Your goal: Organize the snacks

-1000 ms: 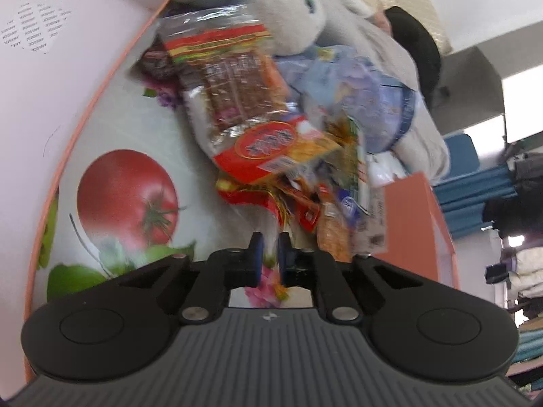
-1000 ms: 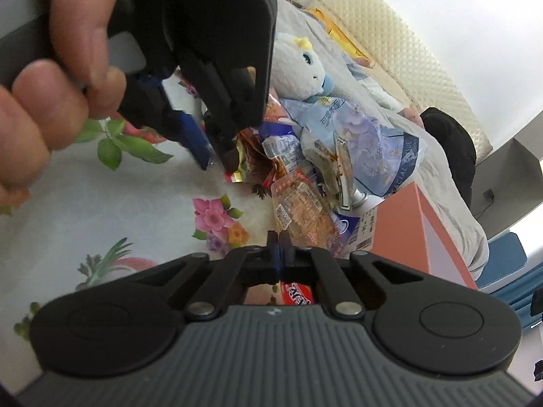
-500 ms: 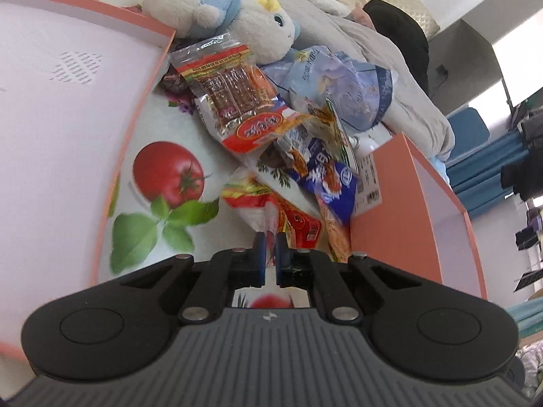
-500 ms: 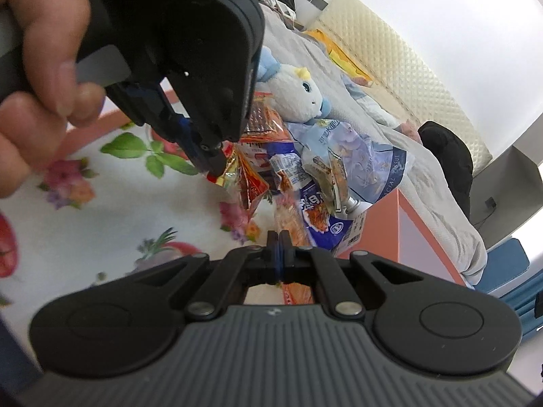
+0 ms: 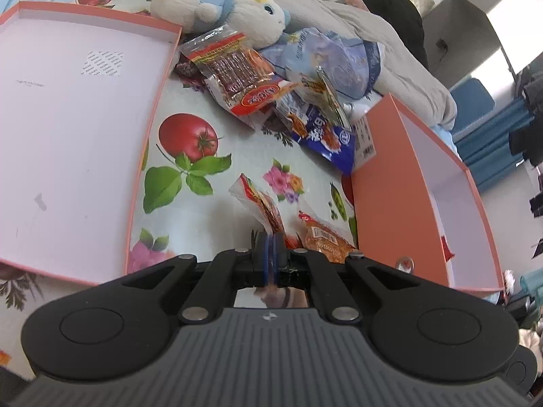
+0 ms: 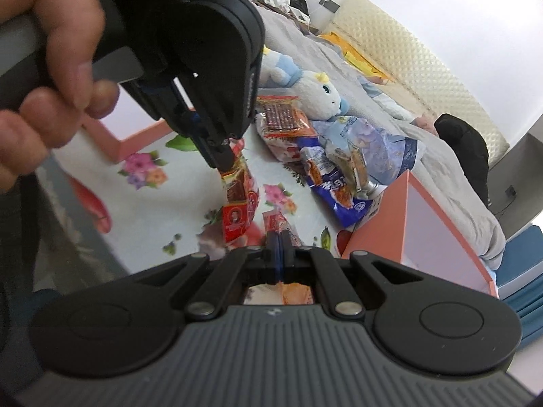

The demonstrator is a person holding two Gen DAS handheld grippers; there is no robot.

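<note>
Right wrist view: left gripper [image 6: 224,164] is clenched on the top seam of a red snack packet [image 6: 239,207], which hangs clear of the tablecloth [image 6: 149,217]; right gripper [image 6: 278,237] pinches an orange packet [image 6: 280,225] by its edge. Both grasps are thin. A swing toward the orange box [image 6: 427,224] could slip either packet, probably onto the cloth short of the box's near wall.

Bare cloth [image 5: 234,183] lies between lid [image 5: 68,101] and box [image 5: 383,176]; snack pile [image 5: 288,101] blocks beyond.
</note>
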